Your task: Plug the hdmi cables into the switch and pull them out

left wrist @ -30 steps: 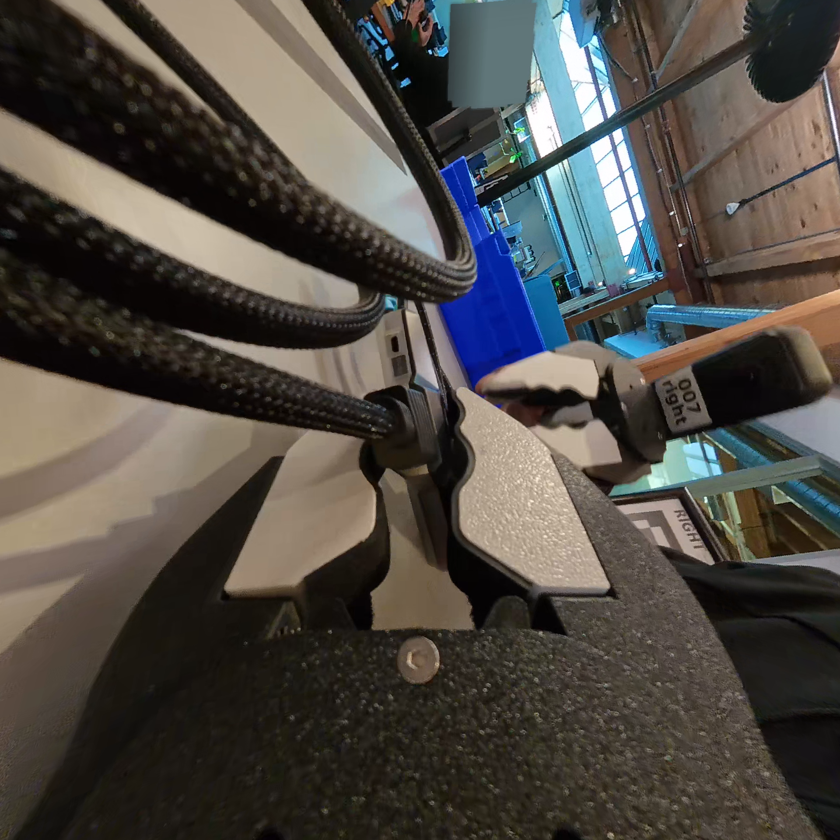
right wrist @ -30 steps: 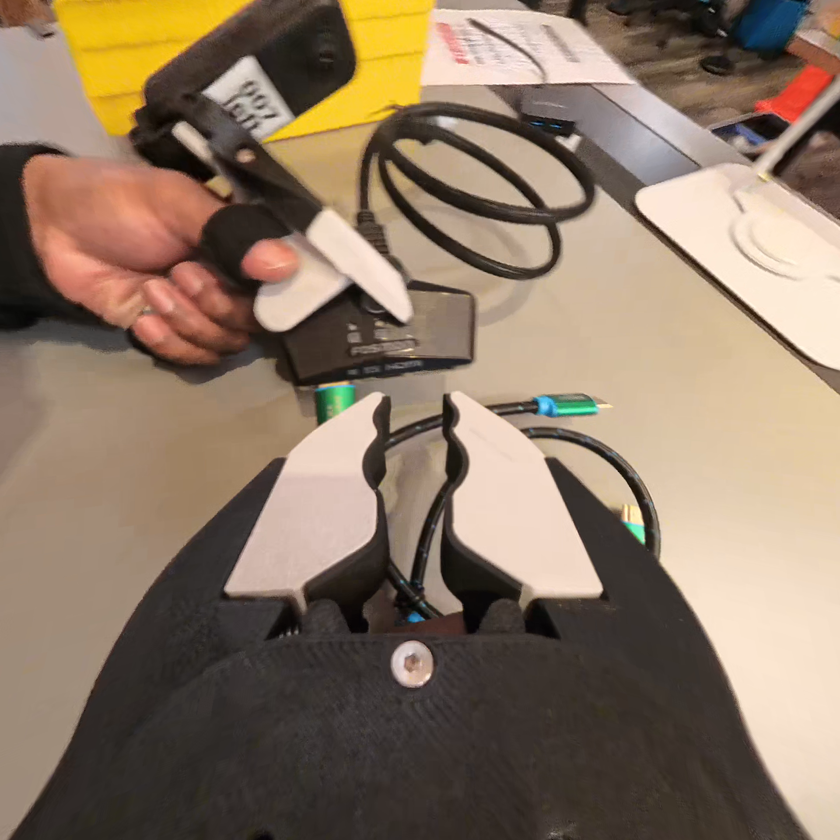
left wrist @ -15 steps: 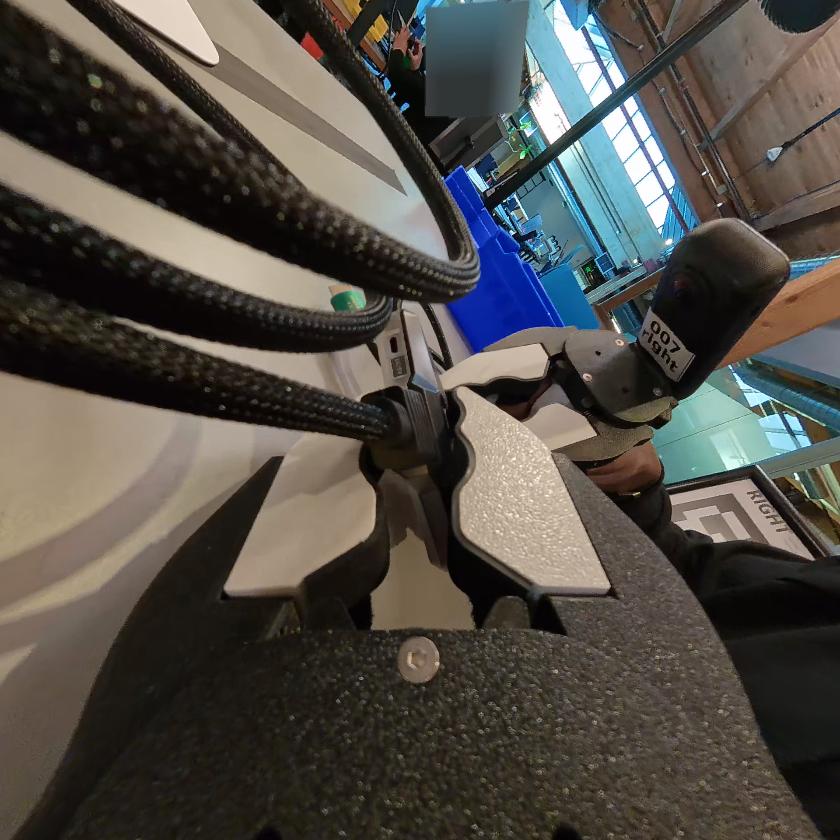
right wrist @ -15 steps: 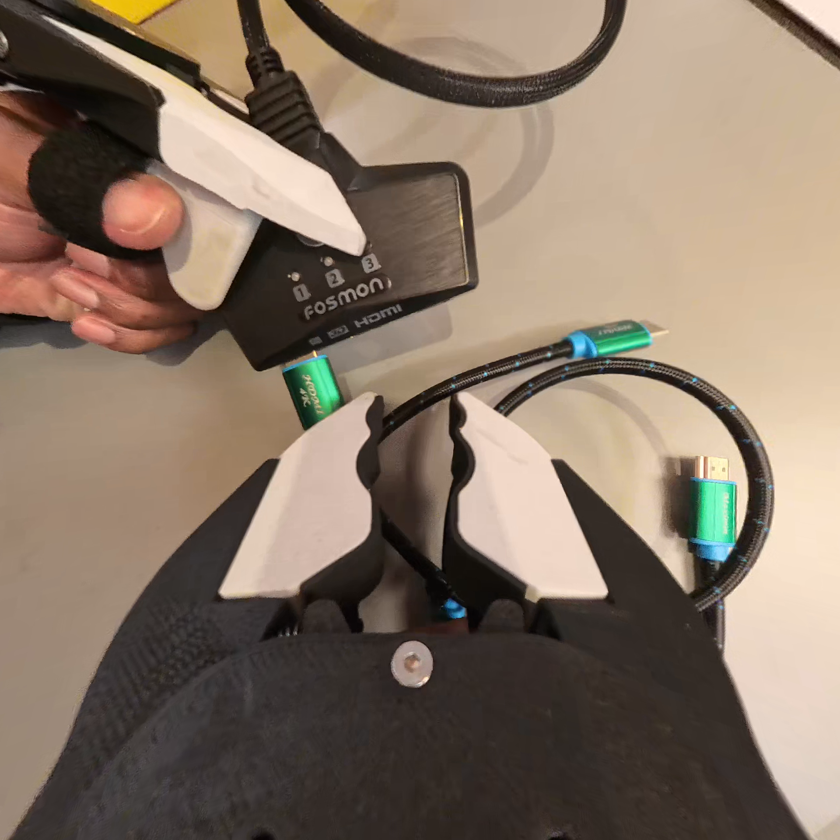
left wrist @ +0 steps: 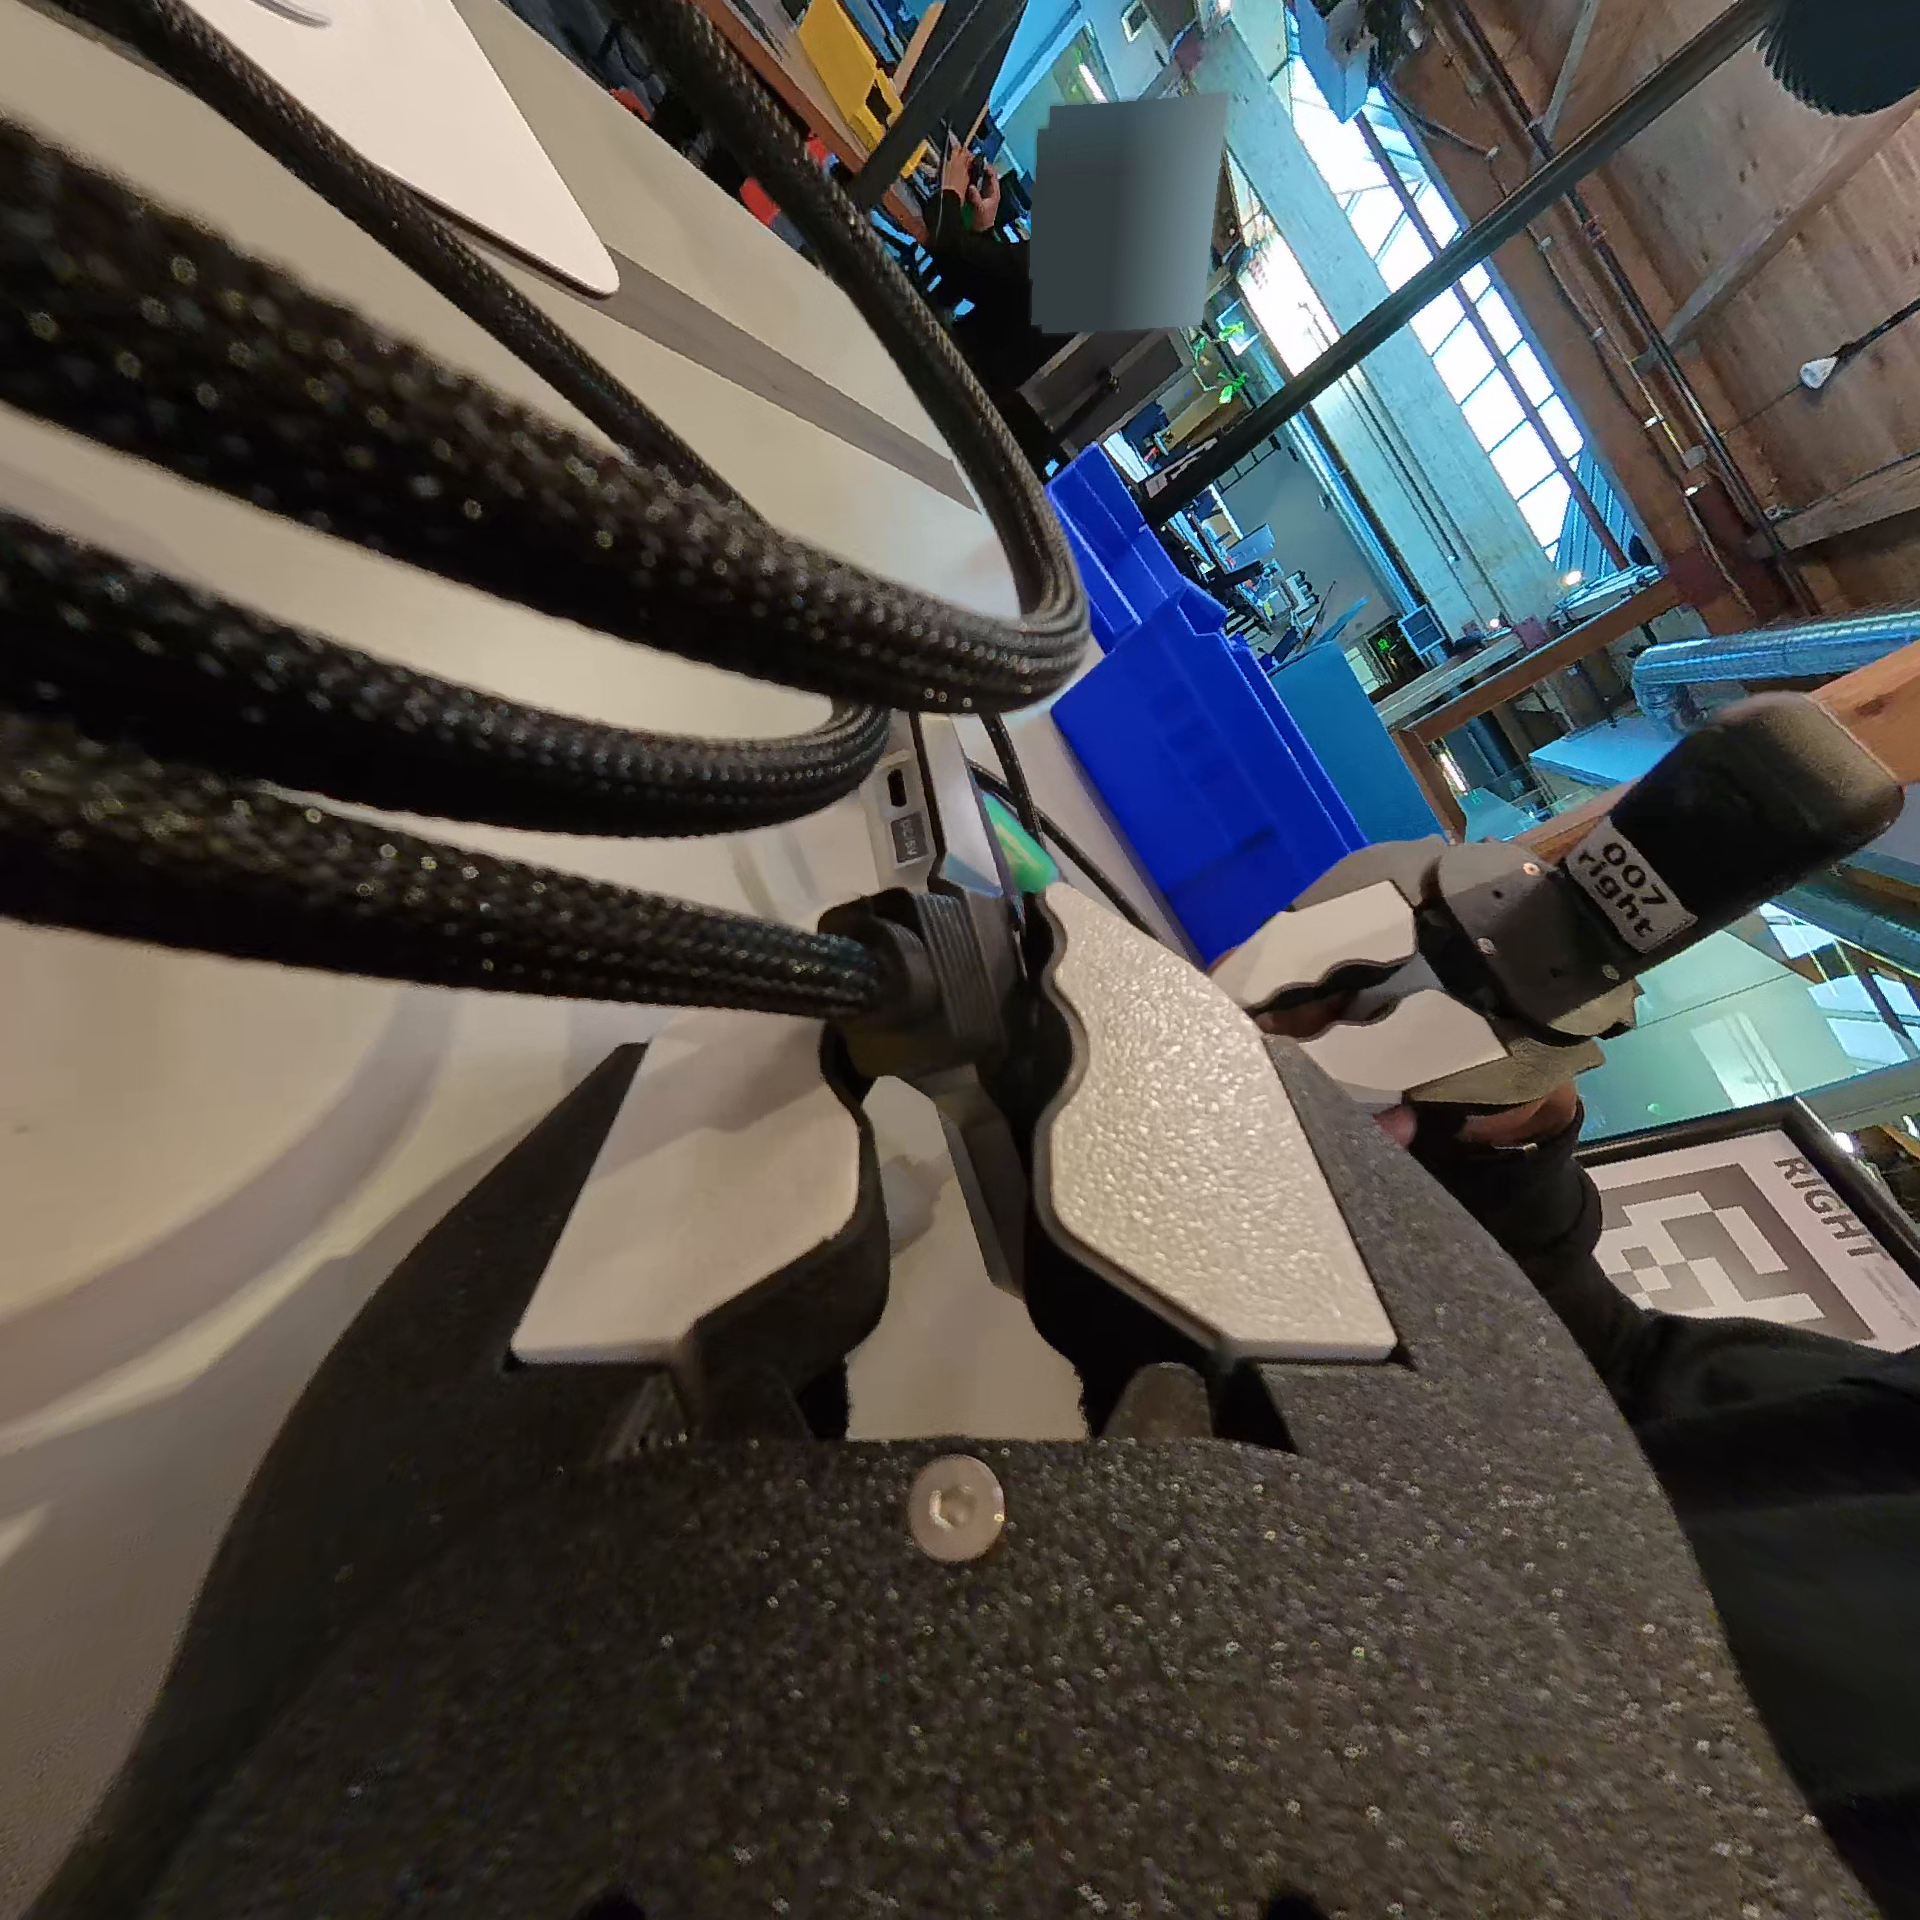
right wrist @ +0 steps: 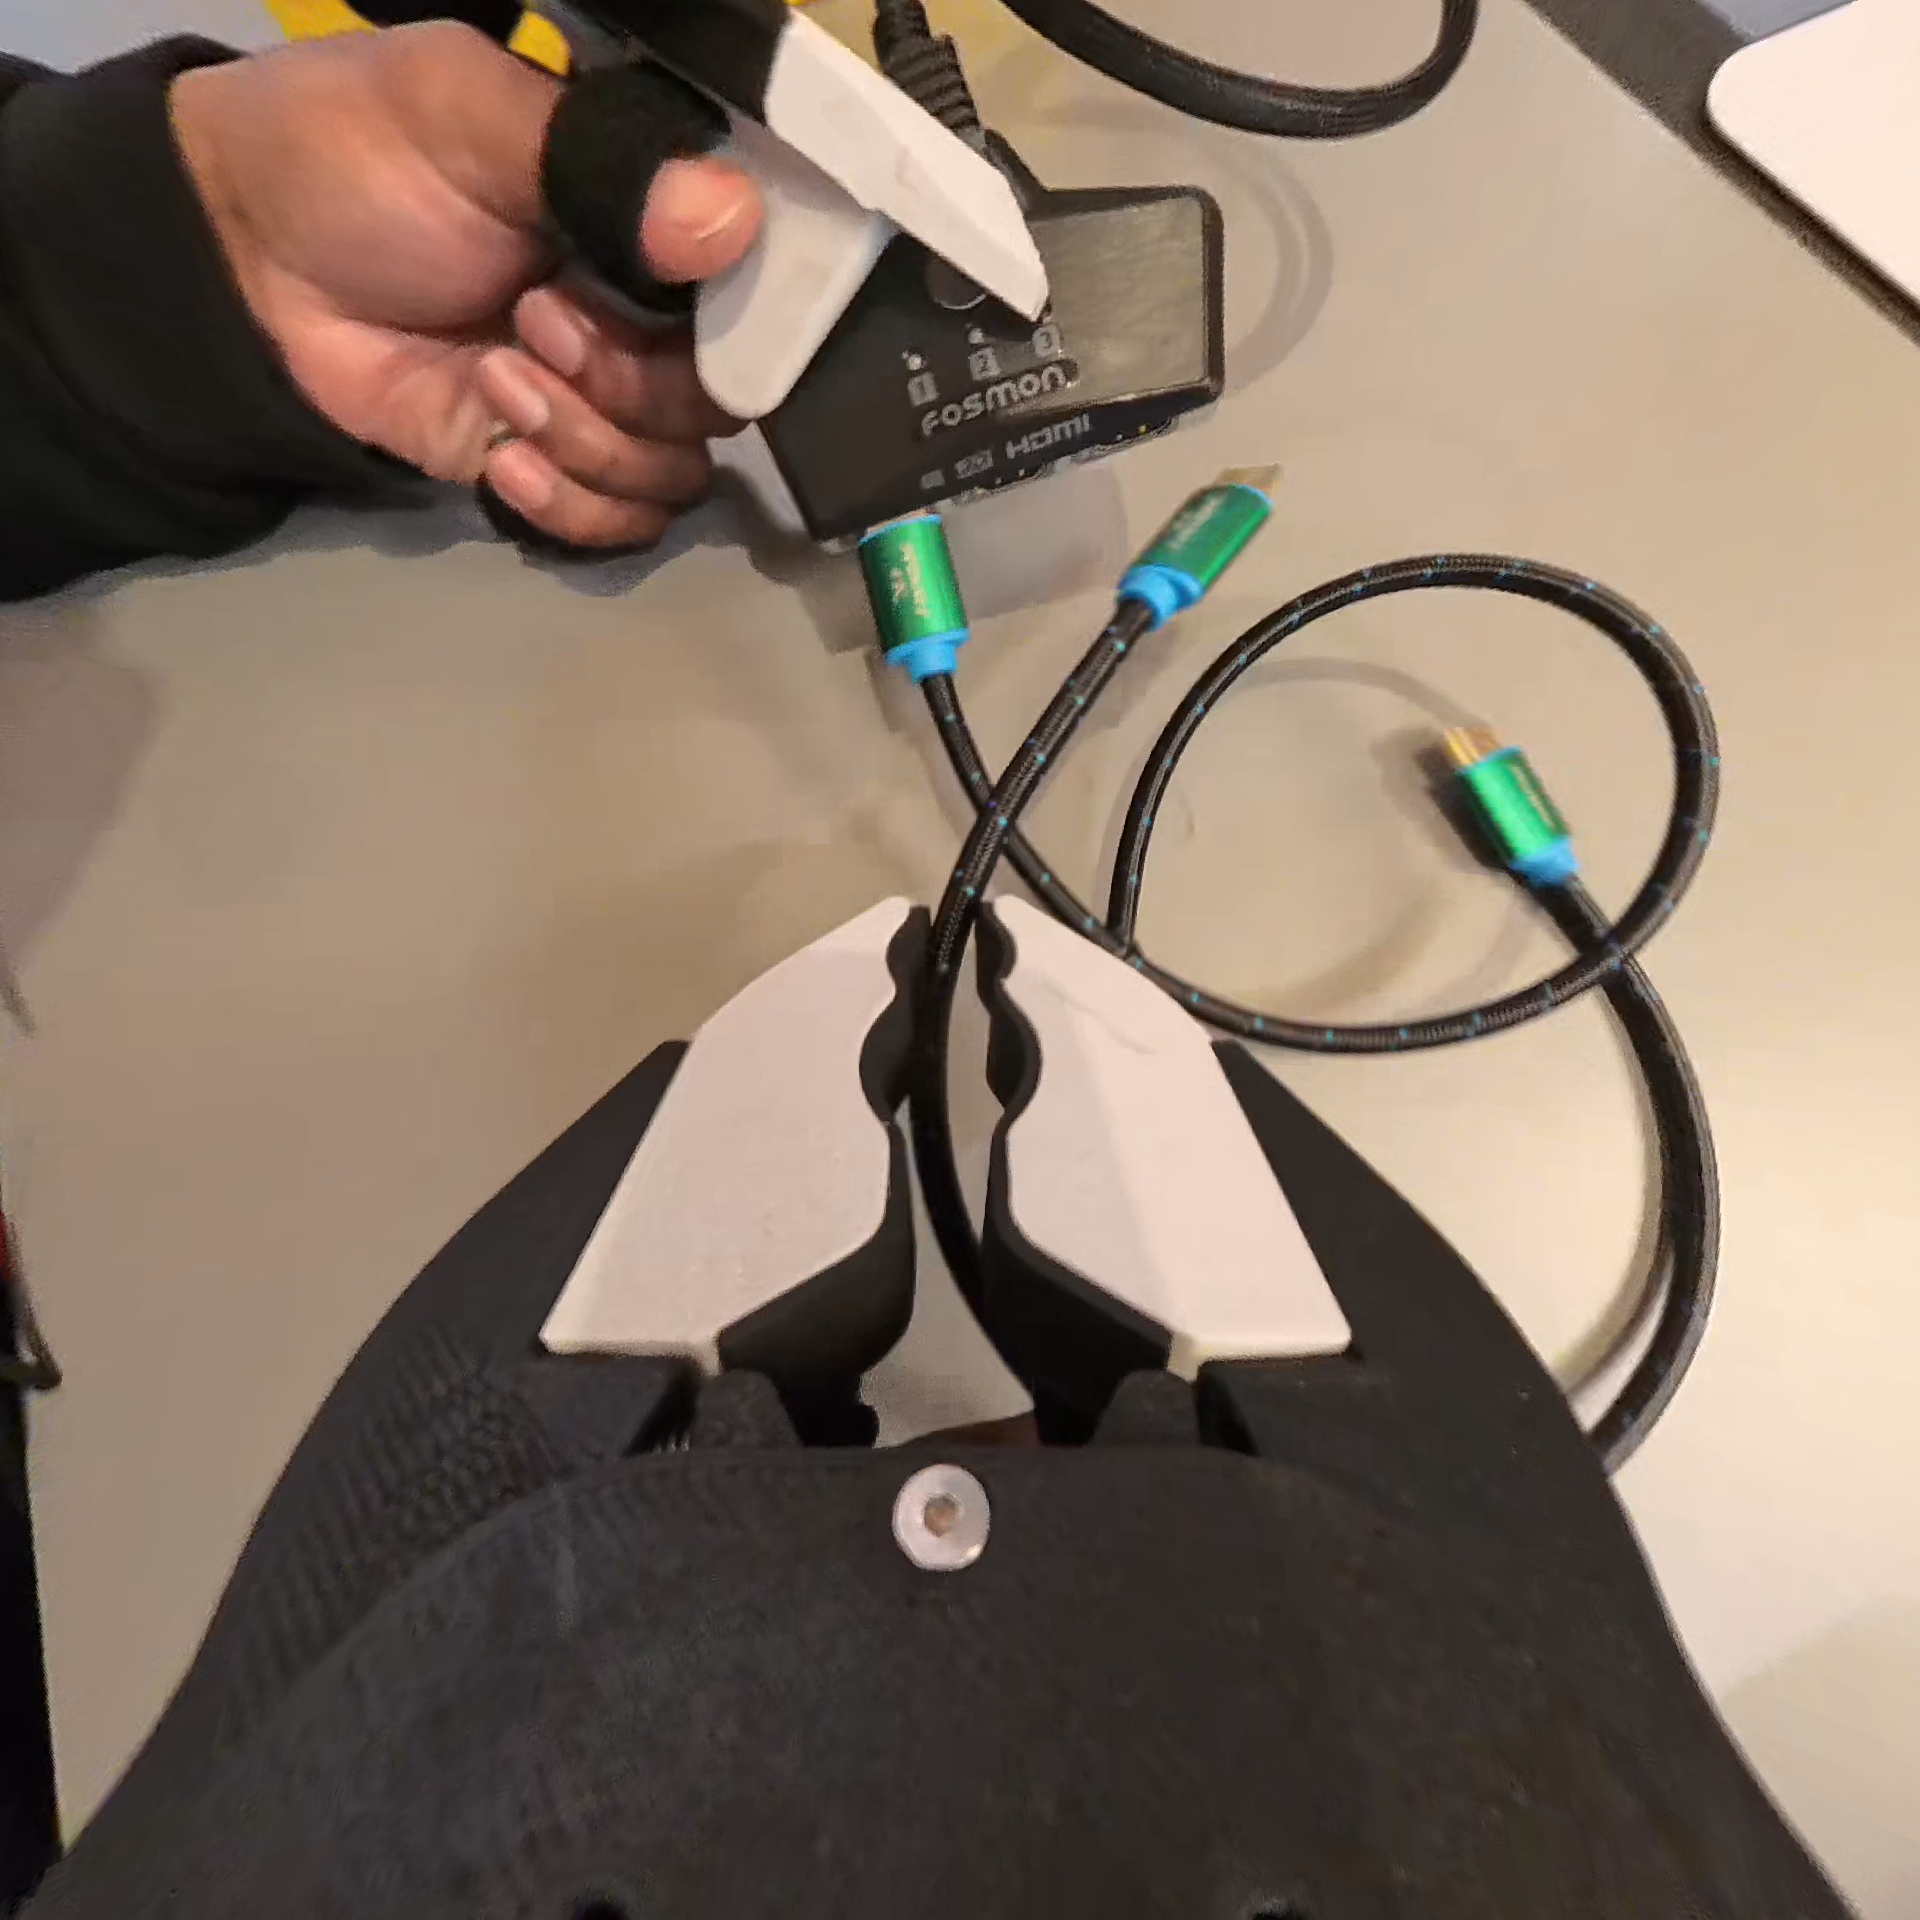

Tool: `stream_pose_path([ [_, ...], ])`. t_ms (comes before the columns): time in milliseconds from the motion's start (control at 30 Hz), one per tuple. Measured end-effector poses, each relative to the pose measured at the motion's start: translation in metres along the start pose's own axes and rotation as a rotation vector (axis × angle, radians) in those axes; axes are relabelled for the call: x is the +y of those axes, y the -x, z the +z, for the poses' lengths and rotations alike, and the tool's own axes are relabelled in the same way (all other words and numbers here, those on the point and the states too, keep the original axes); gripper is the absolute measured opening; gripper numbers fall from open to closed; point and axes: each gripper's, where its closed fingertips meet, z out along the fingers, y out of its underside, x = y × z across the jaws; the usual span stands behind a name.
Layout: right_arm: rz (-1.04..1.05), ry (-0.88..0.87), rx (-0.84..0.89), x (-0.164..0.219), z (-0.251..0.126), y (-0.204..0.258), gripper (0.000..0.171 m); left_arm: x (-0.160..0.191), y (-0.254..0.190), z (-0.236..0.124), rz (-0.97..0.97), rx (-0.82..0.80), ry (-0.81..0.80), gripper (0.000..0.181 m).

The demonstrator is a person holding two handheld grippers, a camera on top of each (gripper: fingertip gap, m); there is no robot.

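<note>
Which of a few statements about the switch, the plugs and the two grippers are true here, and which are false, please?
1. The left gripper clamps the switch. True.
2. All three green plugs sit in the switch. False: one plug is in; the near loose plug and the far loose plug are out.
3. The right gripper holds a plug by its green shell. False: it closes on the braided cable behind the near loose plug.
4. A thick black cable leaves the switch's far side. True.
</note>
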Motion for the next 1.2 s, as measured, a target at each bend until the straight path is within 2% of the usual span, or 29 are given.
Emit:
stream_pose_path([
  [167, -0.020, -0.062, -0.021, 0.012, -0.023, 0.005, 0.008, -0.004, 0.008, -0.004, -0.024, -0.008, 0.005, 0.026],
  [367, 0.004, 0.018, 0.037, 0.041, -0.032, -0.008, 0.008, -0.006, 0.011, -0.007, -0.021, 0.008, 0.021, 0.027],
  [567, -0.003, 0.037, 0.139, 0.030, -0.040, -0.023, 0.023, -0.004, 0.010, -0.006, -0.019, 0.017, 0.038, 0.027],
  [733, -0.064, 0.054, 0.189, 0.005, -0.017, -0.022, 0.033, -0.004, 0.009, -0.006, -0.017, 0.018, 0.038, 0.027],
  [900, -0.087, 0.146, 0.232, 0.007, 0.019, -0.031, 0.041, -0.004, 0.006, -0.006, 0.005, 0.034, 0.044, 0.026],
  [967, -0.053, 0.171, 0.240, 0.011, 0.025, -0.040, 0.040, -0.004, 0.004, -0.007, 0.025, 0.051, 0.049, 0.026],
  [1033, -0.019, 0.166, 0.197, 0.011, 0.028, -0.040, 0.019, -0.004, 0.003, -0.007, 0.058, 0.049, 0.052, 0.026],
  [1200, -0.008, 0.124, 0.073, 0.002, 0.026, -0.032, 0.017, -0.003, -0.005, -0.007, 0.106, 0.116, 0.071, 0.026],
])
